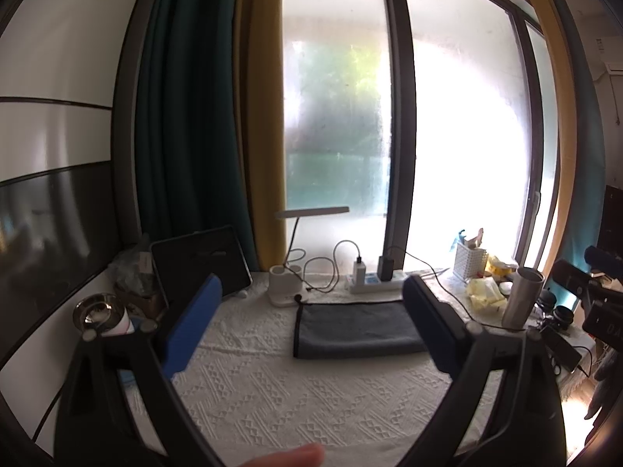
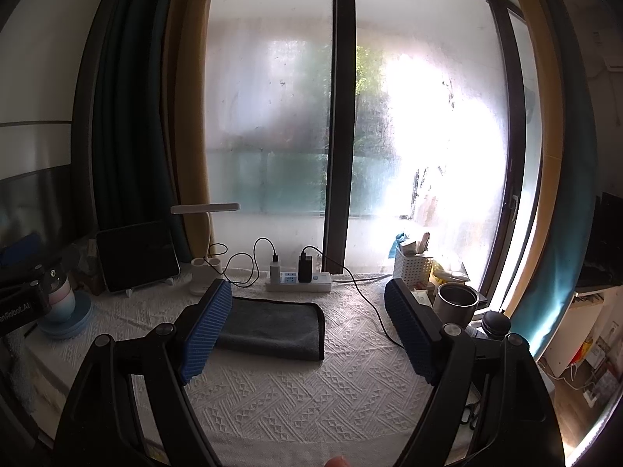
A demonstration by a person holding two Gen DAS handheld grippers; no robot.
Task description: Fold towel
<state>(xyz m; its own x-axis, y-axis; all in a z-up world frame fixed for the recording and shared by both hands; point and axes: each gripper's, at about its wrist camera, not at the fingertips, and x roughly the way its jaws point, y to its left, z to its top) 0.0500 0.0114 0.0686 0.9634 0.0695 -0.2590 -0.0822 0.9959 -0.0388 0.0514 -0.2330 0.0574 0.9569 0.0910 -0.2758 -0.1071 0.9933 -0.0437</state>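
Observation:
A dark grey towel (image 1: 356, 329) lies folded into a flat rectangle on the white textured tablecloth (image 1: 296, 397), toward the window side. It also shows in the right wrist view (image 2: 274, 332). My left gripper (image 1: 311, 295) is open and empty, held above the cloth in front of the towel. My right gripper (image 2: 309, 303) is open and empty, also in front of the towel, its left blue pad (image 2: 206, 334) overlapping the towel's left end in view. Neither gripper touches the towel.
Behind the towel sit a power strip (image 1: 375, 282) with chargers and cables, a white desk lamp (image 1: 288, 288) and a tablet (image 1: 200, 268). A steel tumbler (image 1: 521, 297), white basket (image 1: 470, 260) and clutter stand right. A metal bowl (image 1: 95, 307) sits left.

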